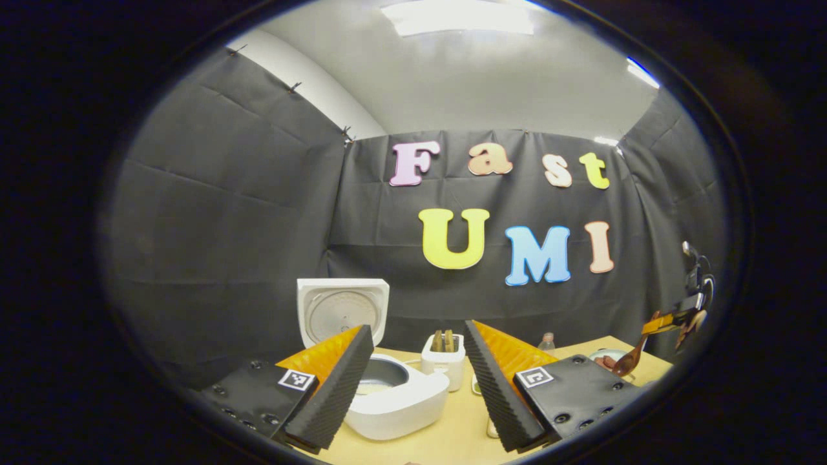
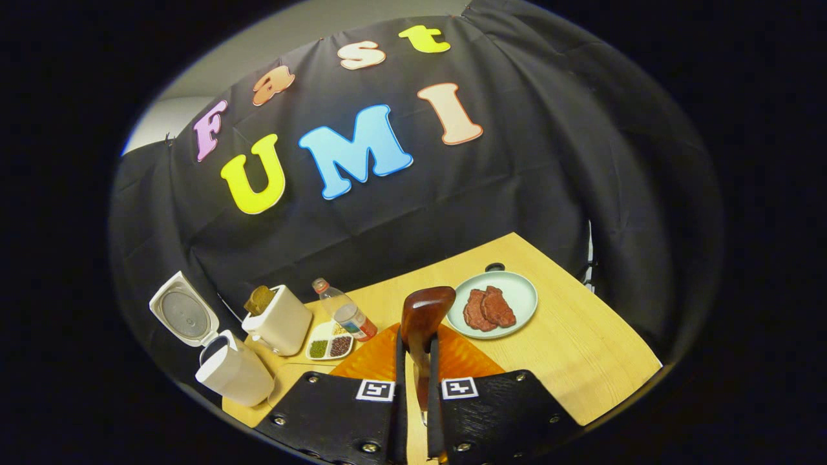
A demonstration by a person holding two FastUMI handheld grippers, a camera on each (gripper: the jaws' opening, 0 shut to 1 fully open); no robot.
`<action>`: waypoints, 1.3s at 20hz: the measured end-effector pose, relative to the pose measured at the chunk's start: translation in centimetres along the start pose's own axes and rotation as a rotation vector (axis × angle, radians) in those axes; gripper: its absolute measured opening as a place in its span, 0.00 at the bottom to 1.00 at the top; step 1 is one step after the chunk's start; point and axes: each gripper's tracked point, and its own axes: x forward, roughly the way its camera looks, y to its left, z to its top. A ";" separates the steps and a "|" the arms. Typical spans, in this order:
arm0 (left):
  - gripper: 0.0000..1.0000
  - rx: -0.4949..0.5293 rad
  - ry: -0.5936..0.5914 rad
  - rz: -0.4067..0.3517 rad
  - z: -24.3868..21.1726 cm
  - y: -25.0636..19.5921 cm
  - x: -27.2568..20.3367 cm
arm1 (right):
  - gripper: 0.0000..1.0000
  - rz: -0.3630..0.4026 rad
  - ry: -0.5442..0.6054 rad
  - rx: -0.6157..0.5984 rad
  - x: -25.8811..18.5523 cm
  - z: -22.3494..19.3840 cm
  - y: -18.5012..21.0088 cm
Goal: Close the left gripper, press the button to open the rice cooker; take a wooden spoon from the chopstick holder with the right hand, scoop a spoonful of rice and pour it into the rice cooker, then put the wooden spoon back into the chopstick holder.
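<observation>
Wooden spoon (image 2: pixel 423 323) sits clamped in the right claw (image 2: pixel 417 381), both fingers pressed on its handle and the dark, glossy bowl sticking up and forward, above the desk (image 2: pixel 581 349). So the spoon is out of the chopstick holder (image 2: pixel 278 320), which stands beside the rice cooker (image 2: pixel 226 365). The cooker's lid (image 1: pixel 342 310) is tipped up and back, and the inner pot (image 1: pixel 381 374) lies open, so the button step looks done. Whether the spoon carries any rice I cannot tell; its bowl faces away. By my reading, the scoop or the pour is still ahead, and the return to the holder certainly is.

From the left gripper view the right claw (image 1: pixel 669 320) appears far to the side, holding the spoon (image 1: pixel 632 361) tilted bowl-down over the plate (image 1: pixel 610 355) end of the desk, well apart from the cooker. The left claw (image 1: pixel 418 381) hangs above the near edge of the desk, fingers spread wide and holding nothing, aimed level at the cooker and holder. Just beside the holder are a small bottle (image 2: pixel 345 310) and a divided dish (image 2: pixel 329 342) of grains; the plate (image 2: pixel 517 287) carries reddish slices.
</observation>
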 end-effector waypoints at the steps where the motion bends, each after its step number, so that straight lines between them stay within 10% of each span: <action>1: 0.97 0.006 0.005 0.000 -0.1 -0.5 -0.1 | 0.13 0.007 0.022 0.012 0.3 -0.8 -0.3; 12: 0.97 0.064 0.005 0.033 0.5 -3.5 -0.9 | 0.26 0.032 0.106 0.088 0.5 -4.9 -4.9; 16: 0.95 0.109 0.002 0.080 1.1 -3.5 -0.2 | 0.98 -0.047 -0.029 -0.037 -1.9 -1.8 -8.3; 26: 0.97 0.140 0.028 0.239 3.4 4.7 8.8 | 0.98 -0.078 -0.282 -0.218 -11.2 2.6 -4.0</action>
